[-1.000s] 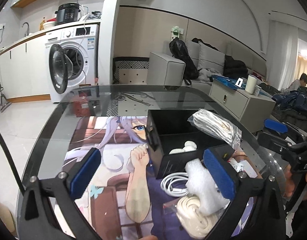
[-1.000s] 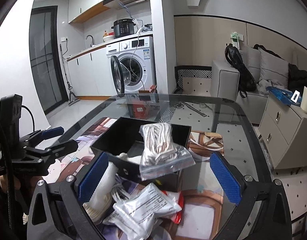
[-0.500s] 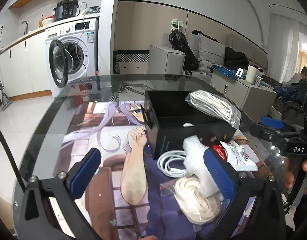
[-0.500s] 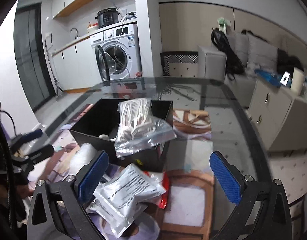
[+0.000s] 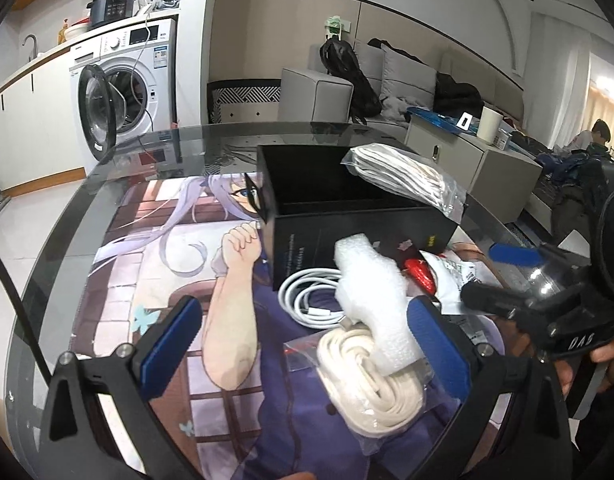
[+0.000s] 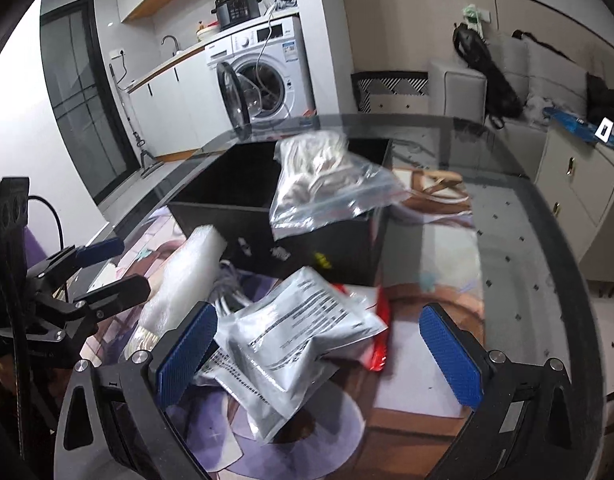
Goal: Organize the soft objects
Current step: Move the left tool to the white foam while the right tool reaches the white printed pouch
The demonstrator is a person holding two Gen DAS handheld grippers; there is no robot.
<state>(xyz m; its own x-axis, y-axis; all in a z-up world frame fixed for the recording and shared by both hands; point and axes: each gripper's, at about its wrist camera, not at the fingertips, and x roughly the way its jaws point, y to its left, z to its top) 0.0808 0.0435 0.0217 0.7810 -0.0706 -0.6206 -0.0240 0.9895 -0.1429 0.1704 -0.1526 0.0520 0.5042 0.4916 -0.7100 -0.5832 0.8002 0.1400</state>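
Observation:
A black open box (image 5: 307, 184) (image 6: 235, 184) stands on the glass table. A clear zip bag of white cord (image 5: 403, 172) (image 6: 327, 176) lies across its rim. In front of it lie a white foam roll (image 5: 371, 280) (image 6: 183, 268), a coiled white cable (image 5: 307, 300), a bagged cream rope coil (image 5: 371, 376), grey printed pouches (image 6: 303, 320) and a red packet (image 5: 421, 272). My left gripper (image 5: 303, 344) is open over the rope and foam. My right gripper (image 6: 319, 344) is open just above the grey pouches.
An anime-print mat (image 5: 167, 248) covers the glass table (image 6: 507, 216). A washing machine (image 5: 123, 80) with its door open, a sofa (image 5: 387, 76) and a white cabinet (image 5: 487, 160) stand beyond the table.
Both grippers have moved lower and closer to the pile in front of the box. Both stay open and empty. The items have not moved.

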